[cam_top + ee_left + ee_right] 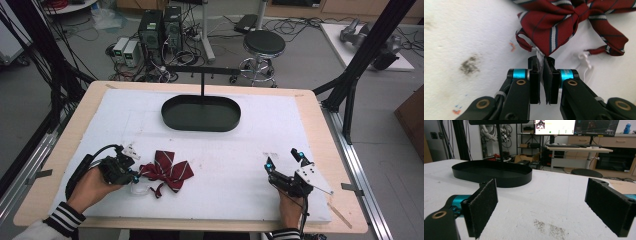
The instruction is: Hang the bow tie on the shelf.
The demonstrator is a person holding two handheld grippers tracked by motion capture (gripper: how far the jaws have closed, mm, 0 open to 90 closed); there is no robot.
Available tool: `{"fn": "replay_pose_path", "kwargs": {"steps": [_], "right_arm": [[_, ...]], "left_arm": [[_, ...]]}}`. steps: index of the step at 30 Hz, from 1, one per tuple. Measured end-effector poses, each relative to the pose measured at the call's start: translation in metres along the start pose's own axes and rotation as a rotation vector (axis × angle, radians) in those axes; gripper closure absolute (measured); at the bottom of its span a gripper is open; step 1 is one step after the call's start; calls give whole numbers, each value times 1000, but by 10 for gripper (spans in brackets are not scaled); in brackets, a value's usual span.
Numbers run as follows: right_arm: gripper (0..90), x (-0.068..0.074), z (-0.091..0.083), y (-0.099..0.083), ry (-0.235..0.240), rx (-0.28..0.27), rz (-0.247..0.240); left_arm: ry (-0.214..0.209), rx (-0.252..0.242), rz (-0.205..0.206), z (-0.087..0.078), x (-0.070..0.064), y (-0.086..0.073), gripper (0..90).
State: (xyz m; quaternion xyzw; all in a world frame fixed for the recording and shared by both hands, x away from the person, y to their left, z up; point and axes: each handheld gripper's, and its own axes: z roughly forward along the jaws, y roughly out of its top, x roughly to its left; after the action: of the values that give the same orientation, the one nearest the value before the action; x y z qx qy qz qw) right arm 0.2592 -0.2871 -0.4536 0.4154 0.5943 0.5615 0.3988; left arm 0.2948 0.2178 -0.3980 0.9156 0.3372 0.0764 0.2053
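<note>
At left, L gripper (131, 176) is clenched on the white strap (539, 57) at the bow tie's (167, 170) edge; tie lies on the white mat (235, 165), front-left. Risk: thin strap could slip out on lift, or tie snag. Mid-back, black tray (201, 114) w/ stand. At right, R gripper (284, 162) hangs released, holding nothing.

tray (201, 114): worktop (310, 107) centre, nr far edge
bow tie (167, 171): left of centre, nr near edge
left gripper (131, 176): touching tie's left side
right gripper (283, 166): near-right corner area
</note>
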Motion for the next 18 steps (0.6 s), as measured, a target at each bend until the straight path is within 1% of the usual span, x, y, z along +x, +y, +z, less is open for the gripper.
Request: {"fn": "replay_pose_path", "kwargs": {"steps": [4, 6, 8, 11, 12, 13, 14, 15, 16, 18], "right_arm": [[102, 0, 0, 0, 0, 1, 3], [102, 0, 0, 0, 0, 1, 3], [102, 0, 0, 0, 0, 1, 4], [102, 0, 0, 0, 0, 1, 3], [102, 0, 0, 0, 0, 1, 4], [102, 0, 0, 0, -2, -3, -3], [102, 0, 0, 0, 0, 1, 3], [102, 0, 0, 0, 0, 2, 3], [103, 0, 0, 0, -2, -4, -4], [102, 0, 0, 0, -4, -2, 1]], "left_arm": [[15, -44, -6, -10, 4, -1, 841], [17, -77, -14, -14, 5, -1, 842], [24, -116, -12, -19, 7, -1, 841], [46, -179, 4, -25, 9, -2, 842], [51, -193, 5, -26, 9, -2, 842], [60, -220, 10, -28, 10, -3, 842], [65, -232, 11, -29, 10, -3, 842], [74, -252, 11, -30, 11, -3, 842], [81, -265, 12, -31, 11, -3, 842], [95, -289, 7, -33, 13, -3, 843]]}}
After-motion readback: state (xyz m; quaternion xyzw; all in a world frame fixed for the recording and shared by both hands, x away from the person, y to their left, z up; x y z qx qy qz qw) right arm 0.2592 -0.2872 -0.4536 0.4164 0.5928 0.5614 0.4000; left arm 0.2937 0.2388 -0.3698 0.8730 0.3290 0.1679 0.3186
